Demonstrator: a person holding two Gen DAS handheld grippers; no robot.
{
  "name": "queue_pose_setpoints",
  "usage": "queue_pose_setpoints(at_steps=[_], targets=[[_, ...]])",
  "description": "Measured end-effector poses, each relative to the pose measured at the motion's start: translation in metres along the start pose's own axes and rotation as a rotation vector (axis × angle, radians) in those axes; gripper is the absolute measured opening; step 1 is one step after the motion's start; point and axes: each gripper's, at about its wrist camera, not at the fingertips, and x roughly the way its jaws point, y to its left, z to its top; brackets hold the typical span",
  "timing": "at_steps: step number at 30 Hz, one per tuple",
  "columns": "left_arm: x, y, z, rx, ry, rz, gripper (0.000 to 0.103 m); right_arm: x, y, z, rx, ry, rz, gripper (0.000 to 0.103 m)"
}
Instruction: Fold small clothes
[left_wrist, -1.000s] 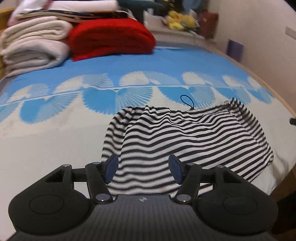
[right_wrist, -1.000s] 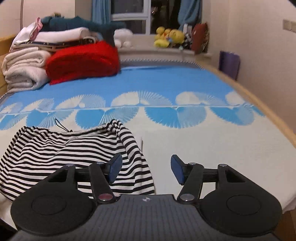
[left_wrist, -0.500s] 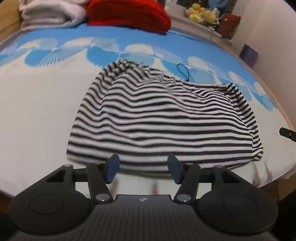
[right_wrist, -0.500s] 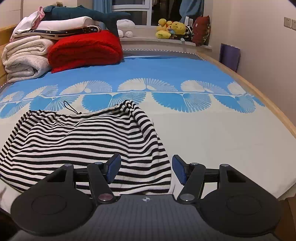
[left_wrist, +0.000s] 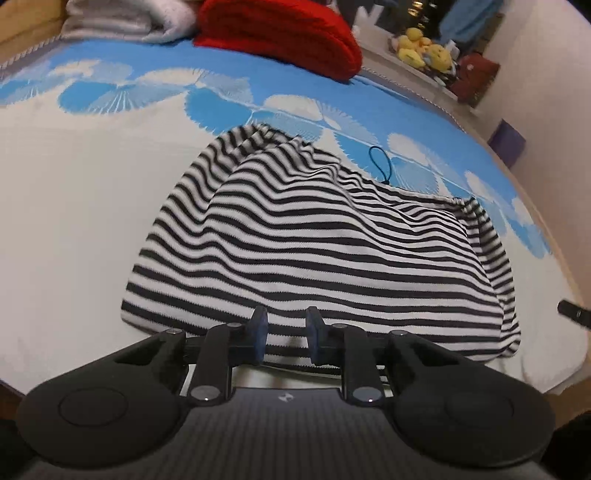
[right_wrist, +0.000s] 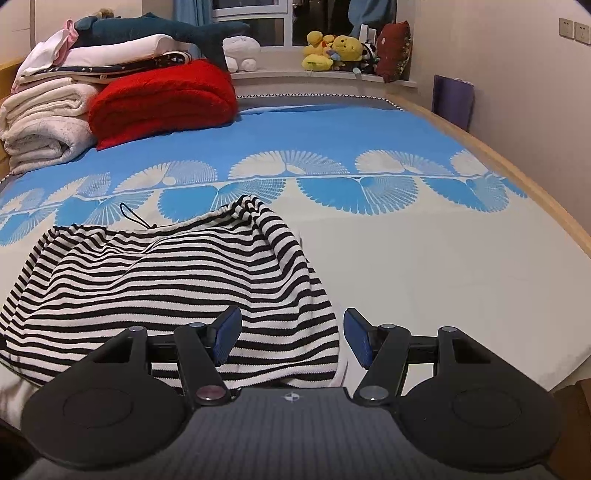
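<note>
A black-and-white striped garment (left_wrist: 325, 254) lies spread on the bed, its near hem toward me, a thin black cord loop (left_wrist: 380, 164) at its far edge. My left gripper (left_wrist: 285, 334) is low over the near hem, its jaws narrowed to a small gap with striped cloth between the fingertips. The garment also shows in the right wrist view (right_wrist: 166, 284). My right gripper (right_wrist: 291, 341) is open over the garment's near right corner, the cloth edge lying between its blue pads.
The bed cover (right_wrist: 424, 266) is white near me and blue with fan patterns farther off. A red blanket (right_wrist: 162, 101) and folded white towels (right_wrist: 40, 122) are stacked at the far left. Plush toys (right_wrist: 332, 51) sit on the sill. A wooden bed edge (right_wrist: 524, 188) runs along the right.
Both grippers have dropped and moved in to the garment's near hem. The left jaws have narrowed from wide open to a small gap around the cloth. The right jaws stay open.
</note>
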Motion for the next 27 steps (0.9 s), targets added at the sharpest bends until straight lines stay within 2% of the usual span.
queue_pose_setpoints(at_steps=[6,11,15,17,20,24,27], targets=[[0.010,0.018,0.001,-0.112,0.052,-0.005,0.025,-0.003,0.001,0.002,0.018,-0.031,0.022,0.063],[0.019,0.044,0.001,-0.277,0.109,0.003,0.035,-0.004,0.004,0.004,0.024,-0.036,0.038,0.063],[0.027,0.059,-0.001,-0.378,0.155,0.013,0.039,-0.004,0.008,0.003,-0.001,-0.040,0.033,0.063],[0.030,0.064,-0.001,-0.421,0.160,0.015,0.048,-0.004,0.009,0.004,-0.005,-0.044,0.027,0.063],[0.032,0.073,-0.002,-0.475,0.163,0.018,0.057,-0.003,0.008,0.003,-0.005,-0.039,0.022,0.063],[0.037,0.086,-0.001,-0.560,0.138,0.006,0.059,0.000,0.010,0.001,-0.018,-0.028,0.014,0.063],[0.038,0.099,-0.004,-0.678,0.092,-0.013,0.059,0.002,0.011,0.000,-0.025,-0.024,0.009,0.063]])
